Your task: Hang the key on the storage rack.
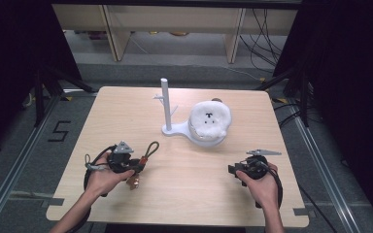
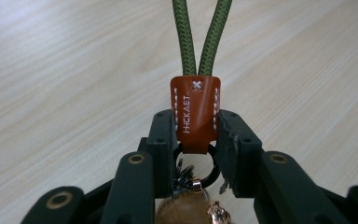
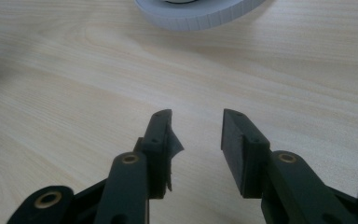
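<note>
Left gripper (image 2: 196,135) near table's front left corner, jaws clamped on brown leather tab (image 2: 195,112) of keychain. Green cord loop (image 2: 200,32) runs out ahead of jaws, lying on wooden table (image 1: 126,111). Black ring (image 2: 205,175) and brass-coloured charm (image 2: 186,210) hang below tab, between jaws.

Right gripper (image 3: 196,135) near front right, jaws parted, nothing between them, over bare table.

White stand (image 1: 166,104) upright near table's centre; fluffy white plush (image 1: 210,121) sits on its base, well apart from both grippers.
</note>
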`<state>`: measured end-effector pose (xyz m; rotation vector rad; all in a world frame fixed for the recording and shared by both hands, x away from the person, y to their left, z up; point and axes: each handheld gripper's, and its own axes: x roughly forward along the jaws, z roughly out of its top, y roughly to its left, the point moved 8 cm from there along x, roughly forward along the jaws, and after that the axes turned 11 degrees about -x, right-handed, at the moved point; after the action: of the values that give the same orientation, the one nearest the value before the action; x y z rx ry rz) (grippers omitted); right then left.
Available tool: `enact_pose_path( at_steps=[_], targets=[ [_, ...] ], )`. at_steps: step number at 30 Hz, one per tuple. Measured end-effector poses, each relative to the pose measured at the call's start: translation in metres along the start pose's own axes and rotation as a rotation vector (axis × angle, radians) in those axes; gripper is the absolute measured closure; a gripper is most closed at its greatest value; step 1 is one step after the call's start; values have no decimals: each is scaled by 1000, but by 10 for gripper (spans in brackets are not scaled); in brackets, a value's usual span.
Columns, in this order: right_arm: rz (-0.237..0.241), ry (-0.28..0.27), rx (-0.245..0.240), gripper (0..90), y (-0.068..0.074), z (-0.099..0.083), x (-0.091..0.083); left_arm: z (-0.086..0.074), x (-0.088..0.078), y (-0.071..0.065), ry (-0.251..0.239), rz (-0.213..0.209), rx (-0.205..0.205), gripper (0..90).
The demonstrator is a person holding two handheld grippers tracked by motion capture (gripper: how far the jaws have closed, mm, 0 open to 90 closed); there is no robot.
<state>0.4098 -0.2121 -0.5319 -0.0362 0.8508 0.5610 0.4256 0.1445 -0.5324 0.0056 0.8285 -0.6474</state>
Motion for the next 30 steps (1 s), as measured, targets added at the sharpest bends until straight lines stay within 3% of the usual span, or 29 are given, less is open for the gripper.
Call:
enact_pose_path(
  at_steps=[1,3,5,7,10,11,12,14,18,19,30],
  targets=[
    [-1,-4,4,638,0,0,1,1,-2,0,-21,2,-2,675],
    [-1,-27,-50,637,-5,2,1,4,-5,-1,-70,-4,-8,676],
    [-8,-28,-52,637,-6,2,1,6,-7,-1,-90,-8,-9,676],
    [-9,-31,-48,637,-5,2,1,14,-12,-2,-162,-22,-32,676],
    [-5,-19,-20,636,-2,1,-1,22,-18,-2,-212,-19,-37,676],
    [-18,-27,-51,636,-5,1,0,25,-20,-2,-227,-17,-38,676],
    [-18,-26,-53,635,-5,1,0,28,-21,-2,-241,-17,-39,676],
    [-12,-23,-26,635,-3,1,0,33,-23,-2,-271,-15,-44,676],
    [1,-9,-2,634,0,0,-1,40,-26,-3,-300,-14,-41,676],
    [-1,-22,-23,634,-2,1,0,45,-28,-4,-314,-15,-44,677],
    [3,-23,-26,629,-1,0,1,63,-31,0,-357,-9,-61,677]
  ],
)
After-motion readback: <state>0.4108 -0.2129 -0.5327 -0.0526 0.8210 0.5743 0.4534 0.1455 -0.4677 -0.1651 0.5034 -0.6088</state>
